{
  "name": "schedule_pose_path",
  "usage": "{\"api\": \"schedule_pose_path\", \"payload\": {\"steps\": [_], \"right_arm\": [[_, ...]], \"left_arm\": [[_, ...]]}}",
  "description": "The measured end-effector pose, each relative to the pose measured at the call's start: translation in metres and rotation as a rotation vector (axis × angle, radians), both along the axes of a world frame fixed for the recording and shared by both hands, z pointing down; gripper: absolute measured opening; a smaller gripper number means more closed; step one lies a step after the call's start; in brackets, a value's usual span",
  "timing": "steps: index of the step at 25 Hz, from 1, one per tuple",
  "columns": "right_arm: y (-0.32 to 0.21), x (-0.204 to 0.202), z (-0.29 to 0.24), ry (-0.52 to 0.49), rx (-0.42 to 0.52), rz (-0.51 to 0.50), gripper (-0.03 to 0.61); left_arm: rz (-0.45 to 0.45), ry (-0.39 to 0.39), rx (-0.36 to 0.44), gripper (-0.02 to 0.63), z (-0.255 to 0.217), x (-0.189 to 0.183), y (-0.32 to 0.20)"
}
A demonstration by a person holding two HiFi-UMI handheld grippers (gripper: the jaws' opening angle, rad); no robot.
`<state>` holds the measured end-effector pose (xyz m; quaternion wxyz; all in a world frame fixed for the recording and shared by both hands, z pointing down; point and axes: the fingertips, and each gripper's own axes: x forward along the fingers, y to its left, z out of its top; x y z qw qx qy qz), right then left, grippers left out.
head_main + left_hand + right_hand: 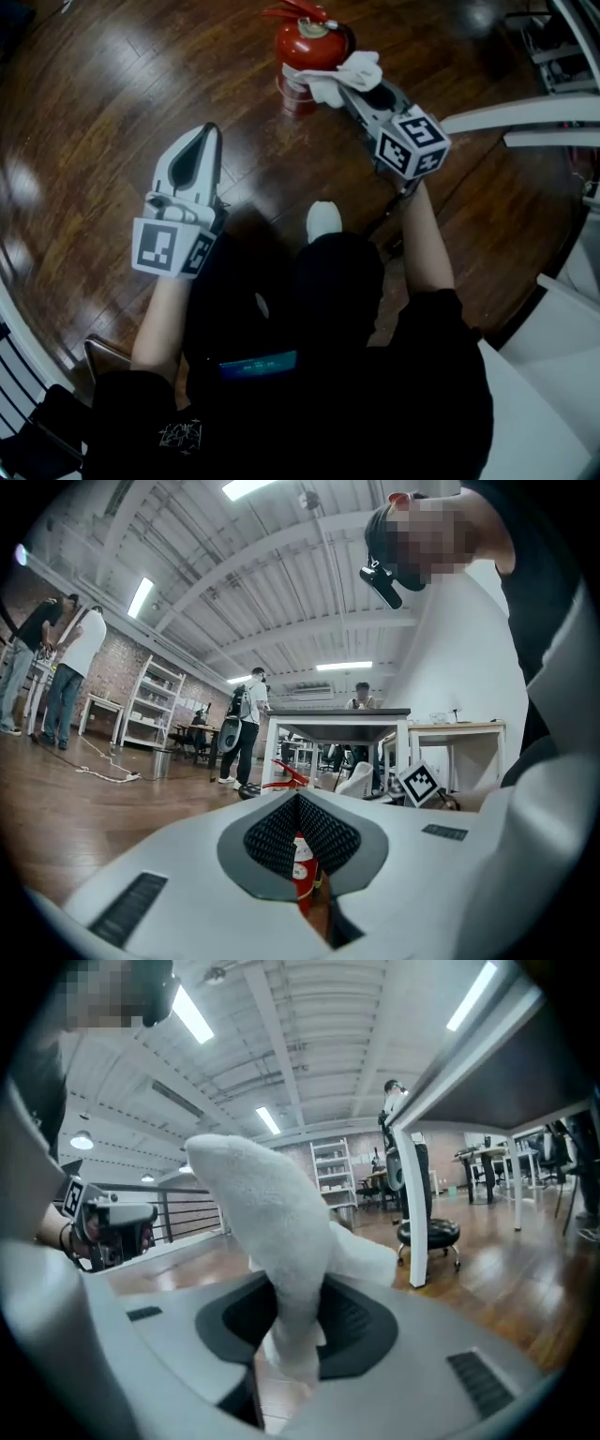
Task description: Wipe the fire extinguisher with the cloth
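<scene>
A red fire extinguisher (307, 45) stands upright on the wooden floor at the top middle of the head view. A white cloth (349, 75) rests against its right shoulder, and my right gripper (364, 91) is shut on that cloth. In the right gripper view the cloth (274, 1215) rises in a thick fold out of the pinched right gripper (296, 1309). My left gripper (208, 136) hovers lower left of the extinguisher, apart from it, shut and holding nothing. Through the slit of the left gripper (300, 803) I see a strip of the extinguisher (302, 872).
A white table frame (525, 114) runs along the right. A foot in a white sock (323, 219) rests on the floor below the extinguisher. Several people (242, 726) stand by tables far off. A black stool (427, 1236) sits beside a white post.
</scene>
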<state>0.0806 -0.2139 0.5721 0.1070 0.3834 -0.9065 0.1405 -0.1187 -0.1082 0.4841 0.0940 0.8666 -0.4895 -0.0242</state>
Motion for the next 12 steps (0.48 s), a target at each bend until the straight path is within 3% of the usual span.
{"api": "schedule_pose_path", "payload": {"steps": [5,12], "right_arm": [[-0.045,0.040,-0.033,0.051,0.073,-0.020,0.132],[-0.065,0.024,0.007,0.142,0.040,-0.049,0.132]], "left_arm": [[0.008,-0.002,-0.007,0.003,0.004,0.008,0.002],[0.003,-0.013,-0.011,0.003,0.005,0.009,0.000]]}}
